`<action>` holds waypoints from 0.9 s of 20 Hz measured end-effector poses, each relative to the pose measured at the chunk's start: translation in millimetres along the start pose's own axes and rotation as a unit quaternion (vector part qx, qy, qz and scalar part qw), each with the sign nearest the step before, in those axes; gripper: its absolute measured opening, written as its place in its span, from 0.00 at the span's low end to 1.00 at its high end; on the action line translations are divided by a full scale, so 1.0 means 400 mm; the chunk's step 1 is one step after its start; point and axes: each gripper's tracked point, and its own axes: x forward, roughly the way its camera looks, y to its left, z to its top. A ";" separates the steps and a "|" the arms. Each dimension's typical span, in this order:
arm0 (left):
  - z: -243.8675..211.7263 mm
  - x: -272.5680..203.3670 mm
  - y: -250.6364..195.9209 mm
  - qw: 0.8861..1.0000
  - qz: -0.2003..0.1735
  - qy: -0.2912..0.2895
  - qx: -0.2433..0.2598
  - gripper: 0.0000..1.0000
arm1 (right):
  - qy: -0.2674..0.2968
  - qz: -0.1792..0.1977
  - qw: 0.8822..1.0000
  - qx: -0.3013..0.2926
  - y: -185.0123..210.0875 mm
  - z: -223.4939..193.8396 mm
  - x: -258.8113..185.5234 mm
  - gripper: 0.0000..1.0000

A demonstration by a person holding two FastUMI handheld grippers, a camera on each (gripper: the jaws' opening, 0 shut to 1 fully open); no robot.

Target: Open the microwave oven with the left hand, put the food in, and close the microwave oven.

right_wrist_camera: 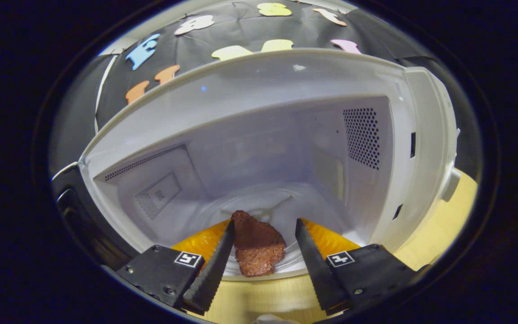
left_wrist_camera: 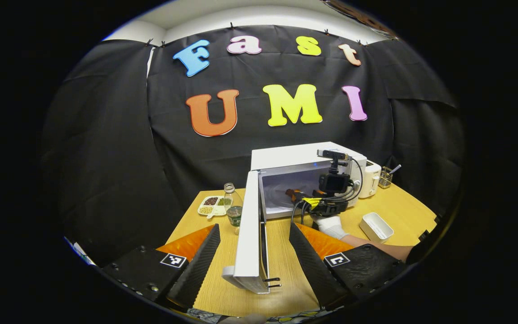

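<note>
Wooden tabletop carries the microwave, its door swung open between the left gripper's spread, empty fingers. Farther in, the right gripper stands open at the cavity mouth around the food, seemingly released on the turntable; the door edge lies nearest the left gripper.

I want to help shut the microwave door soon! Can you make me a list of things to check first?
1. Microwave door wide open: ok.
2. Food lying inside the microwave: ok.
3. Right gripper let go of the food: ok, fingers apart, not pressing it.
4. Right gripper out of the doorway: not ok, it is at the opening.
5. Left gripper open on either side of the door edge: ok.
</note>
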 end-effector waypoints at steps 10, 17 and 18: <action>0.092 -0.076 0.071 0.998 0.012 -0.057 -0.005 0.95 | -0.011 0.076 0.983 -0.168 -0.031 0.212 -0.510 0.94; 0.057 -0.083 0.202 0.995 0.055 -0.078 -0.035 0.95 | -0.026 0.046 0.980 -0.194 -0.188 0.395 -0.848 0.95; 0.044 -0.081 0.221 0.995 0.060 -0.077 -0.038 0.95 | -0.029 0.043 0.980 -0.191 -0.204 0.411 -0.881 1.00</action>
